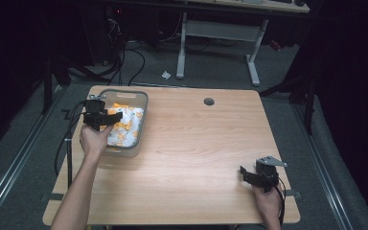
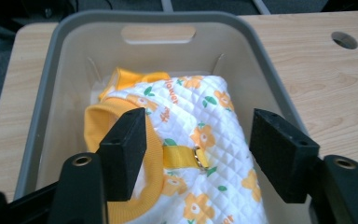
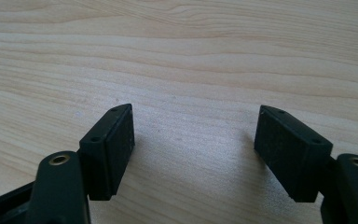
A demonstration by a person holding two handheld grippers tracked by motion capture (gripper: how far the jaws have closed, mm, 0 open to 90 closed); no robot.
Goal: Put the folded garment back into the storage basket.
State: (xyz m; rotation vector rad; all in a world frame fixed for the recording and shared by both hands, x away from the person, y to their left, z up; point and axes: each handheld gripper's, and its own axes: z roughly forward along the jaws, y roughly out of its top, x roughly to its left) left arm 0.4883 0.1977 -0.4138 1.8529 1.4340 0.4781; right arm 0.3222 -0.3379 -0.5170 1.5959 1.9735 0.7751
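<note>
High view: the left gripper (image 1: 106,118) hovers over the grey bin (image 1: 141,125) on the table (image 1: 196,148). Left gripper view: jaws spread wide above the flowered garment (image 2: 200,135). Right gripper view: right gripper (image 3: 193,149) released, over bare wood.

We find the bench (image 1: 196,143) to be light wood-grain laminate, smooth and matt, with fine streaked grain plain in the right gripper view. The grey bin (image 2: 42,93) looks like moulded plastic, smooth with a dull satin sheen on its inner walls. In it we note a quilted garment (image 2: 205,135) of soft white cloth, diamond-stitched and printed with orange flowers, edged in ribbed yellow knit, with a yellow woven strap (image 2: 179,156) ending in a small shiny metal ring (image 2: 199,157). The pads (image 3: 121,140) of the right hand-held gripper (image 3: 193,154) appear as matt black, slightly grainy rubber or plastic; brass-coloured metal eyelets sit in its black arms.
</note>
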